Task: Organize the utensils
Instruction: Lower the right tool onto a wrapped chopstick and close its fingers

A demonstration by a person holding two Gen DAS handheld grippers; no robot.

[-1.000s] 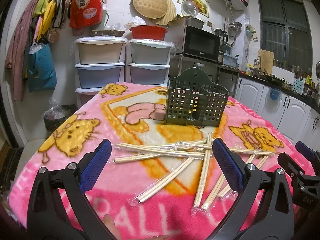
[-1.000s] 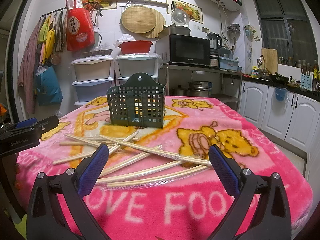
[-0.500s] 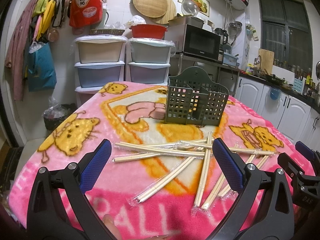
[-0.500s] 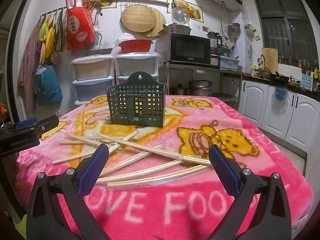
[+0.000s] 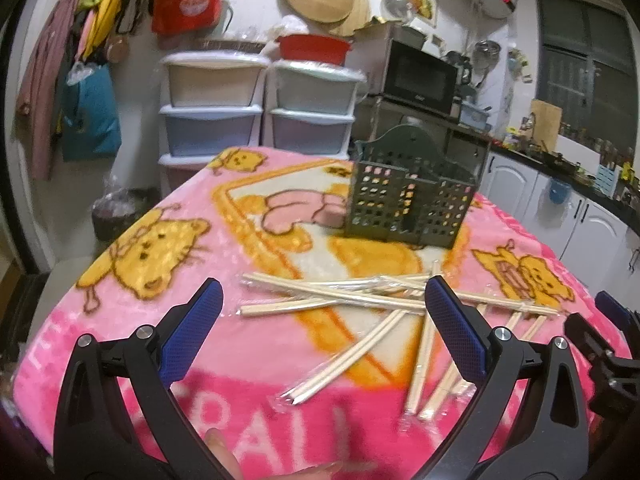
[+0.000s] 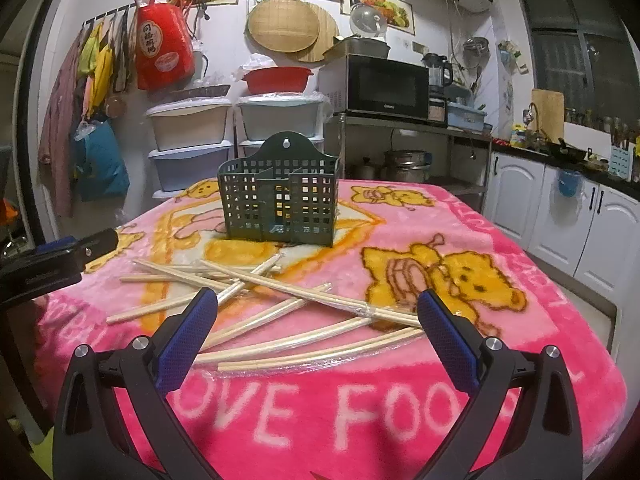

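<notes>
The left gripper is hanging over the pink blanket with its blue fingers wide apart, holding nothing. The right gripper is doing the same, wide apart and holding nothing. The wrapped chopsticks are lying in a messy, crossing pile on the blanket, between the grippers and the green basket. The basket is standing upright behind the pile, a little apart from it. The left view is looking blurry, so the chopstick wrappers are hard to make out there. Some chopstick ends are hiding behind the blue fingers. A fingertip is peeking in at the bottom edge.
</notes>
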